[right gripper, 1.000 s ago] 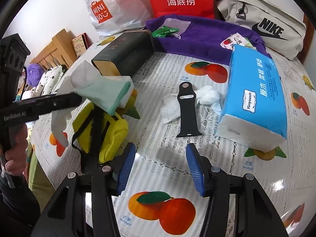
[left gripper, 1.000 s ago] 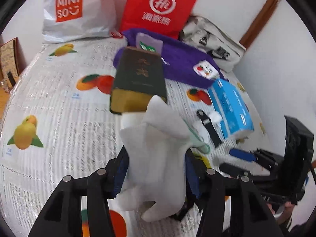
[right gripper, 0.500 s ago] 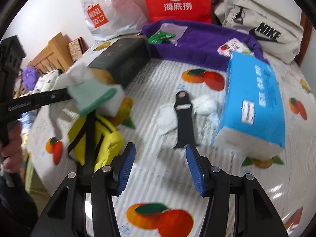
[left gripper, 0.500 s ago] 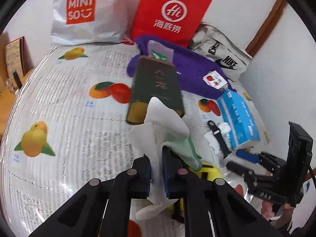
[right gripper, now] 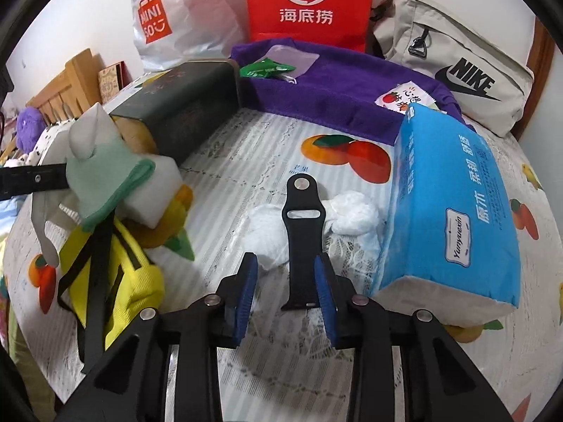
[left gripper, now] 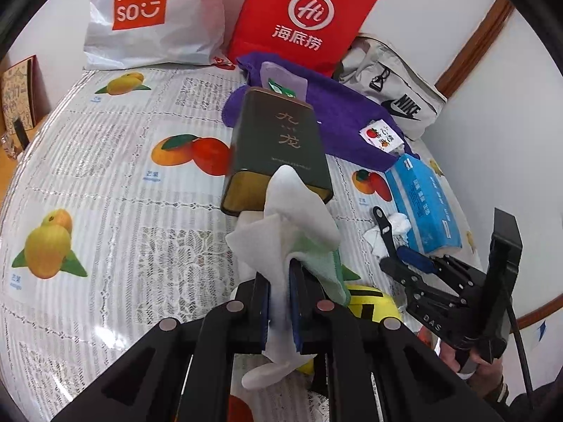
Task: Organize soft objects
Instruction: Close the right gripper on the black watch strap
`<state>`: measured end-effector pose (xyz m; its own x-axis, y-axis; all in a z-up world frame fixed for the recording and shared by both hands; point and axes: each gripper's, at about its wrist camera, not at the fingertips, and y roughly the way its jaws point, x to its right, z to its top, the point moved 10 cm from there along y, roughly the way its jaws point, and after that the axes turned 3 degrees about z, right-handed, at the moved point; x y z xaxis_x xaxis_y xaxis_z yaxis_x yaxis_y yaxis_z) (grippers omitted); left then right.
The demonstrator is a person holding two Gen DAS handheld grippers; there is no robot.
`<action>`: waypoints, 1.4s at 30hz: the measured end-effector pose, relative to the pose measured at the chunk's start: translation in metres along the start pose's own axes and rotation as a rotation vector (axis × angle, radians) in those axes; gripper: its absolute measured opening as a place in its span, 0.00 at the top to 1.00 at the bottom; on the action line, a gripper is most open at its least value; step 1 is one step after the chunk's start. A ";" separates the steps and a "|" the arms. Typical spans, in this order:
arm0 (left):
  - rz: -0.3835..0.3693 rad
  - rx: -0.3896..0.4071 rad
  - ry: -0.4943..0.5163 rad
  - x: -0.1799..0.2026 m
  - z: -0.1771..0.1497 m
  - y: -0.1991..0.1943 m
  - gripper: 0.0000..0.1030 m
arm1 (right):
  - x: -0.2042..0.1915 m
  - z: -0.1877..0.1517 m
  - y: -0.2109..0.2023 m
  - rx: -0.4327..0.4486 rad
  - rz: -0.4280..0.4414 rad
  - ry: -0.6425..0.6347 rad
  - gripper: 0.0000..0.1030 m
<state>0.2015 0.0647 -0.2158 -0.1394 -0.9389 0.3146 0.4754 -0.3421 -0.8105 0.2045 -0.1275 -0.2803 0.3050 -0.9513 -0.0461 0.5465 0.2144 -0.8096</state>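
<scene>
My left gripper point(left gripper: 279, 277) is shut on a white and pale green cloth point(left gripper: 292, 225) and holds it above the table, over a yellow pouch point(left gripper: 373, 304). The same cloth point(right gripper: 102, 172) shows at the left of the right wrist view, over the yellow pouch point(right gripper: 116, 281) and a white sponge block point(right gripper: 151, 190). My right gripper point(right gripper: 286, 285) is open, low over the table, its fingers either side of a black watch strap point(right gripper: 299, 239) that lies on crumpled white tissue point(right gripper: 348, 214). The right gripper also shows in the left wrist view point(left gripper: 415, 263).
A dark green tin point(left gripper: 278, 151) lies mid-table. A blue tissue pack point(right gripper: 454, 211) lies right of the strap. A purple towel point(right gripper: 345, 91), red bag point(right gripper: 309, 3), Miniso bag point(left gripper: 151, 14) and Nike bag point(right gripper: 454, 63) line the back wall.
My left gripper closed on the cloth and lifted it back from the tin. My right gripper moved forward so its fingers flank the black strap.
</scene>
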 end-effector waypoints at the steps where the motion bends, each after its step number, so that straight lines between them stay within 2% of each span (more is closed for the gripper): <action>1: 0.004 0.000 0.002 0.000 0.000 0.000 0.90 | 0.001 0.001 0.001 0.004 0.000 0.005 0.66; 2: 0.003 0.000 0.003 0.001 0.001 0.001 0.90 | 0.001 0.001 0.001 0.004 0.002 0.012 0.67; 4: 0.001 -0.003 -0.004 0.001 0.001 0.003 0.90 | 0.004 0.002 0.001 0.000 -0.018 0.011 0.85; 5: -0.001 -0.005 -0.011 0.000 0.001 0.004 0.90 | 0.007 0.001 0.000 -0.006 -0.041 -0.003 0.85; 10: 0.001 -0.008 -0.015 -0.003 0.000 0.004 0.90 | 0.008 -0.012 -0.013 -0.057 0.028 0.020 0.88; 13: 0.000 -0.008 -0.015 -0.002 -0.001 0.003 0.90 | 0.007 -0.019 -0.019 -0.077 0.058 0.022 0.88; 15: 0.001 -0.011 -0.017 -0.002 -0.002 0.003 0.90 | 0.009 -0.018 -0.020 -0.059 0.035 0.013 0.86; 17: 0.001 -0.013 -0.011 -0.001 -0.003 0.002 0.90 | 0.013 -0.015 -0.021 -0.042 -0.009 -0.003 0.79; 19: 0.004 -0.014 -0.002 0.000 -0.003 0.002 0.90 | 0.015 -0.015 -0.018 -0.037 -0.001 0.019 0.64; 23: -0.006 -0.020 -0.002 0.001 -0.003 0.004 0.90 | 0.016 -0.013 -0.009 -0.017 0.013 0.048 0.61; 25: -0.005 -0.021 -0.001 0.001 -0.003 0.005 0.90 | 0.017 -0.011 -0.006 -0.005 0.006 0.059 0.62; 26: -0.005 -0.021 -0.003 0.001 -0.003 0.005 0.90 | 0.017 -0.011 -0.005 -0.004 0.004 0.057 0.68; 27: -0.007 -0.022 -0.003 0.001 -0.003 0.005 0.90 | 0.016 -0.010 -0.005 -0.004 0.000 0.049 0.78; 35: -0.023 -0.024 -0.013 0.001 -0.005 0.005 0.90 | 0.008 -0.030 -0.022 -0.107 0.061 0.016 0.77; 37: -0.021 -0.027 -0.009 0.002 -0.006 0.005 0.90 | 0.004 -0.031 -0.022 -0.109 0.062 0.001 0.67; 40: -0.013 -0.030 -0.008 0.002 -0.007 0.004 0.90 | 0.003 -0.025 -0.015 -0.088 0.060 -0.007 0.65; 41: -0.008 -0.029 -0.010 0.002 -0.006 0.004 0.90 | 0.003 -0.024 -0.013 -0.082 0.055 -0.012 0.66; 42: -0.006 -0.025 -0.011 0.001 -0.006 0.003 0.90 | 0.003 -0.022 -0.012 -0.072 0.051 -0.017 0.79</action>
<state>0.1974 0.0622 -0.2207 -0.1328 -0.9366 0.3244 0.4526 -0.3485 -0.8208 0.1821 -0.1378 -0.2837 0.3444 -0.9355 -0.0784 0.4728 0.2450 -0.8464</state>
